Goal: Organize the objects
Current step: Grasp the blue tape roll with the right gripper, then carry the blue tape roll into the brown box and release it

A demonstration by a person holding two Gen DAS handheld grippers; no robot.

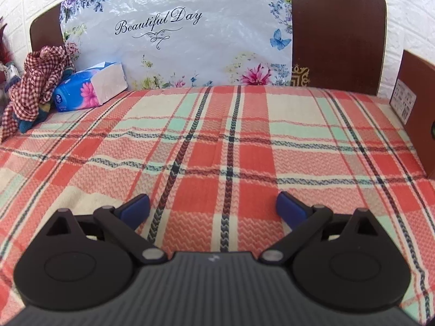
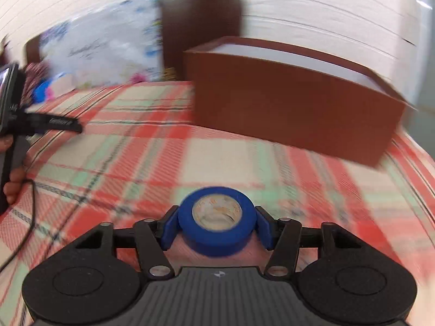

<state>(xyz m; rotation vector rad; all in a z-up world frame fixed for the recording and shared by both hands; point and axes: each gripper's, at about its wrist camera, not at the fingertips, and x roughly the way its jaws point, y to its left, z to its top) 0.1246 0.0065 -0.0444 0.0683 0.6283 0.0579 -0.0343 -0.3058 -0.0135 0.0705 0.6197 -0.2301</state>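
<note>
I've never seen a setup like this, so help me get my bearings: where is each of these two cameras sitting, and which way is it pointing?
Left wrist view: sits on the left tongs, looking along their open, empty fingers across the plaid blanket to a floral sheet and tissue pack.
Right wrist view: sits on the right tongs, which grip a blue tape roll, facing a brown box; the person's left hand shows at the left edge.
Shared: blanket, floral sheet, tissue pack, brown box.
</note>
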